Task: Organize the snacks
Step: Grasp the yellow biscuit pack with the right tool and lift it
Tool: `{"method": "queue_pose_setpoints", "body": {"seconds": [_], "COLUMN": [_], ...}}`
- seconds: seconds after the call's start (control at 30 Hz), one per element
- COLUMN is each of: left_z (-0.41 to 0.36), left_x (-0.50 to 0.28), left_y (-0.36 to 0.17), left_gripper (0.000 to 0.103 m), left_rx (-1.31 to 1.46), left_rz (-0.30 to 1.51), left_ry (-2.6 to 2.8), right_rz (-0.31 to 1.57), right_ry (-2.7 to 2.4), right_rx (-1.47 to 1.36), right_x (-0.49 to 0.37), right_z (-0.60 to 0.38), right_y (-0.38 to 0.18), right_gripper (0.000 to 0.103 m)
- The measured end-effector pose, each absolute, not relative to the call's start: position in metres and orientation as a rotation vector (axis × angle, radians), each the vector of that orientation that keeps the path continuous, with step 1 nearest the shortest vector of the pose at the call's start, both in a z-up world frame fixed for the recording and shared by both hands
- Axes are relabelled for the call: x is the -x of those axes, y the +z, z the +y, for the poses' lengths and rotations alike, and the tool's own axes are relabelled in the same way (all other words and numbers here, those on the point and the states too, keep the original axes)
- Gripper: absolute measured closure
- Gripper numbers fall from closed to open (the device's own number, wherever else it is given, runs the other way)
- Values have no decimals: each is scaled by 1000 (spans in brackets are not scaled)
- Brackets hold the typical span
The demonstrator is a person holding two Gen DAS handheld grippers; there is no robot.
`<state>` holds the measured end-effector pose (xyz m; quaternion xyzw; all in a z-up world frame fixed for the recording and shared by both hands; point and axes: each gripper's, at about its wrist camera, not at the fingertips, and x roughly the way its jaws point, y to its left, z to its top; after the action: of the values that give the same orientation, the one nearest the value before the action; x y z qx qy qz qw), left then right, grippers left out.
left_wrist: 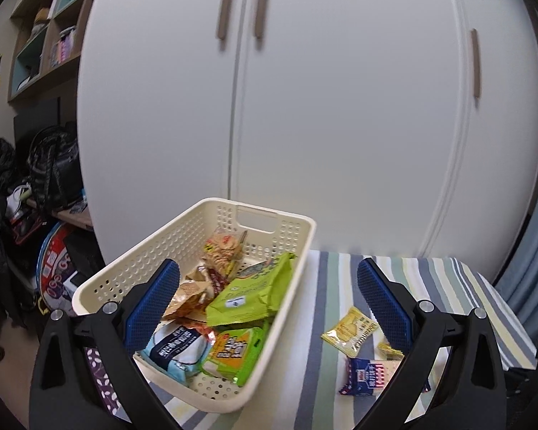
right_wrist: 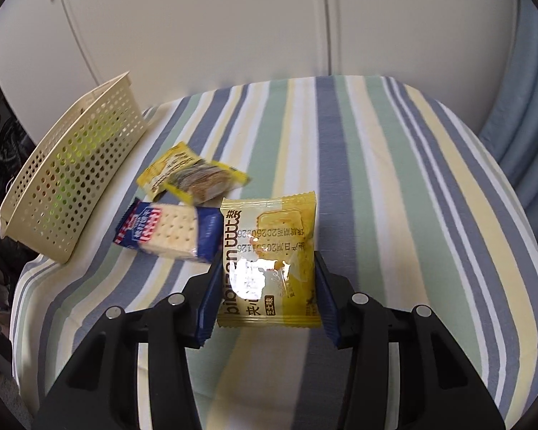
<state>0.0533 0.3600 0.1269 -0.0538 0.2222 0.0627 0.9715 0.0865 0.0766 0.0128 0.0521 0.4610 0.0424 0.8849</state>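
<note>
Right gripper [right_wrist: 267, 294] clamped on yellow cracker packet [right_wrist: 269, 251], pads pressing its two side edges, packet apparently lifted off striped cloth [right_wrist: 394, 179]. Probably light, crinkly, glossy film; slippery, contents likely brittle. Best held at sealed edges, gently. Looked flat, squarish, yellow with brown print and glare patch. Left gripper [left_wrist: 269, 304] spread wide, holding nothing, hovering by cream basket [left_wrist: 193, 222] already holding several snacks. Left on cloth: blue cracker pack [right_wrist: 168, 231], two small yellow packets [right_wrist: 193, 177], near basket.
</note>
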Motion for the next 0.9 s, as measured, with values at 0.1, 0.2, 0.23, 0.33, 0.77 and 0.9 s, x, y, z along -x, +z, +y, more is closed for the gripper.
{"method": "queue_pose_setpoints", "body": {"seconds": [0.1, 0.2, 0.23, 0.33, 0.77, 0.9], "left_z": [336, 312, 304, 290, 260, 243], "left_x": [-51, -52, -53, -55, -103, -121], "left_y": [126, 119, 117, 111, 72, 61], "left_gripper": [3, 3, 3, 2, 3, 3], "left_rx": [30, -53, -70, -94, 1, -17], "left_rz": [442, 457, 468, 492, 748, 797], "left_ry": [96, 51, 23, -32, -269, -324], "right_rz": [942, 929, 924, 911, 860, 852], "right_ry": [93, 98, 96, 105, 94, 91], "right_rx": [-184, -246, -257, -277, -335, -338], "right_x": [-87, -86, -84, -82, -70, -69], "right_z": [64, 54, 53, 52, 35, 31], "right_y": [14, 13, 14, 15, 21, 22], "right_gripper": [56, 56, 56, 56, 56, 56]}}
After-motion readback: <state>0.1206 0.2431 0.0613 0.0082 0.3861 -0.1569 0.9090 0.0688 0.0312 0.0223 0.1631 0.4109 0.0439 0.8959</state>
